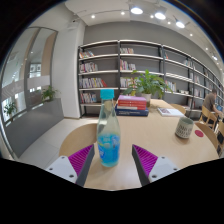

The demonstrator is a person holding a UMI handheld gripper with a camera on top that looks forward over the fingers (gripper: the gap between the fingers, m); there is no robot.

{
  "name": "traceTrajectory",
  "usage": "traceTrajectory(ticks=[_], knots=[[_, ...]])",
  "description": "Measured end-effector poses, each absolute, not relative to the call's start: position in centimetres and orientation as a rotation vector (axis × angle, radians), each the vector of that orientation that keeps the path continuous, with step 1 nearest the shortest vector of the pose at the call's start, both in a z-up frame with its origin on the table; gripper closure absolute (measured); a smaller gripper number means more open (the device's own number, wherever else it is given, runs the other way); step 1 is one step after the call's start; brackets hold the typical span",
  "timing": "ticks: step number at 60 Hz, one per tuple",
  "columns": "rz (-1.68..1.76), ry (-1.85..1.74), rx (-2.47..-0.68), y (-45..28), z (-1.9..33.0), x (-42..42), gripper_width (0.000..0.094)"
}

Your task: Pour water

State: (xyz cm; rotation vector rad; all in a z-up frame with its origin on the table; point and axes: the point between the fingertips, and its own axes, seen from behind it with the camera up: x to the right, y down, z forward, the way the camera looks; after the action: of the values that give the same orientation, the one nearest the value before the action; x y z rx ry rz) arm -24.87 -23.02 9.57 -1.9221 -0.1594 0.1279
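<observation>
The hand-held gripper (109, 160) stood spread around a tall clear plastic bottle (108, 133) with blue liquid, upright on the smooth round wooden desk (150, 130).

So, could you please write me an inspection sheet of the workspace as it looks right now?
Surface: light wooden table, round-edged, mostly bare near the tool.
Job's things: clear bottle with a blue label, upright on the table; a patterned cup stands apart, beyond the right finger.
Clutter: stack of books with a potted plant behind it; an open booklet near the far edge.
Grippers: tool open; the bottle stands between its fingers with a gap at each side.
Cables: nothing seen.
Surroundings: bookshelves along the back wall, ceiling lights, chairs past the table.
</observation>
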Motion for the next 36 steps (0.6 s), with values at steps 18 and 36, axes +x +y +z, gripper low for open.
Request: traceTrajectory(ticks=[18, 36], knots=[[0.104, -0.198, -1.868, -16.2, 9.9, -27.4, 0.0174], [0.19, -0.241, -1.781, -13.4, 9.9, -29.2, 0.0477]])
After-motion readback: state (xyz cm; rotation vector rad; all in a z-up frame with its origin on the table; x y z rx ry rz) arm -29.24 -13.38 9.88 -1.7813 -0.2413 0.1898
